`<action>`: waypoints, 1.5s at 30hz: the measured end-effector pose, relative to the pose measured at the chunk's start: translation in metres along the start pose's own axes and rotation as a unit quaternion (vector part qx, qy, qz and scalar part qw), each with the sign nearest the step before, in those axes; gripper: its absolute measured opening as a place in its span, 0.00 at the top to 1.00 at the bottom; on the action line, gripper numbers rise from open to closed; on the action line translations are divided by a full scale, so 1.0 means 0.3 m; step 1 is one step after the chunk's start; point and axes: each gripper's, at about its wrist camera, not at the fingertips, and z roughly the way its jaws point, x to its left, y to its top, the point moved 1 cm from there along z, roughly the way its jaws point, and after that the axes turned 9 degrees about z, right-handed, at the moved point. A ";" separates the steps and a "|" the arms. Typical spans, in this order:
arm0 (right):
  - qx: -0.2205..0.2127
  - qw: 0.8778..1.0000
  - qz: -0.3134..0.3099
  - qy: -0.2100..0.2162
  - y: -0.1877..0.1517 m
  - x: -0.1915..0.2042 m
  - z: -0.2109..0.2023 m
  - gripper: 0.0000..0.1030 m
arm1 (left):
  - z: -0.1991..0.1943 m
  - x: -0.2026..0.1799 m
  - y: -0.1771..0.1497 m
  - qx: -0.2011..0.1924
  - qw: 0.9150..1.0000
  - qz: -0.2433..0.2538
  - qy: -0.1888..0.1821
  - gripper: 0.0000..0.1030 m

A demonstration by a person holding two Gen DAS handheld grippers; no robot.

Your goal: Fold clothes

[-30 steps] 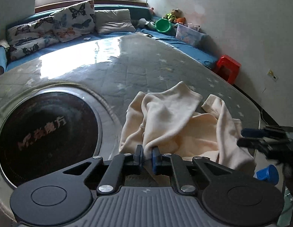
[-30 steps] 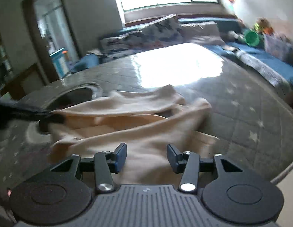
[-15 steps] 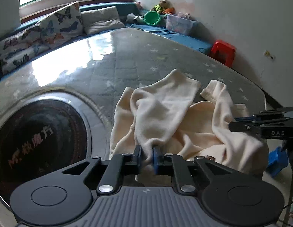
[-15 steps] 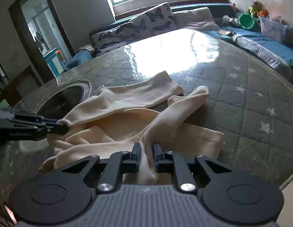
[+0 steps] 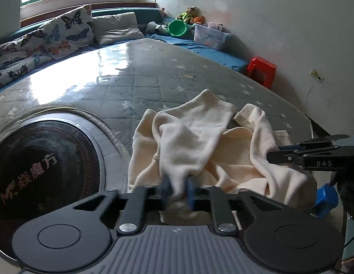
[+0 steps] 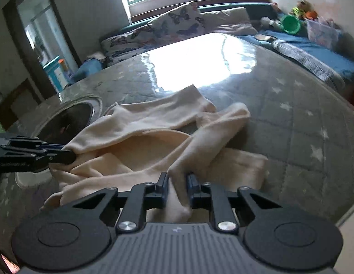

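On the left of the quilted grey desk (image 5: 154, 77) sits a round dark inset plate (image 5: 39, 166). Right of it, near the front edge, lies a rumpled cream garment (image 5: 199, 146). Each tool pinches a bunched fold of it: the left tool (image 5: 178, 190) at the near-left, the right tool (image 6: 178, 188) at the near-right. Far right stands a red stool (image 5: 261, 69).

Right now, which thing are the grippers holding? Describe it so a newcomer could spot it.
Find the grey star-quilted mattress. At its near edge, beside the round black disc, lies a crumpled cream garment, the only pale cloth there, pinched by both grippers.
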 end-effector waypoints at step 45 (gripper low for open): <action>-0.117 0.985 -0.127 -0.001 0.289 0.152 -0.294 0.87 | -0.855 0.149 -0.536 0.027 0.966 -0.148 0.212 0.78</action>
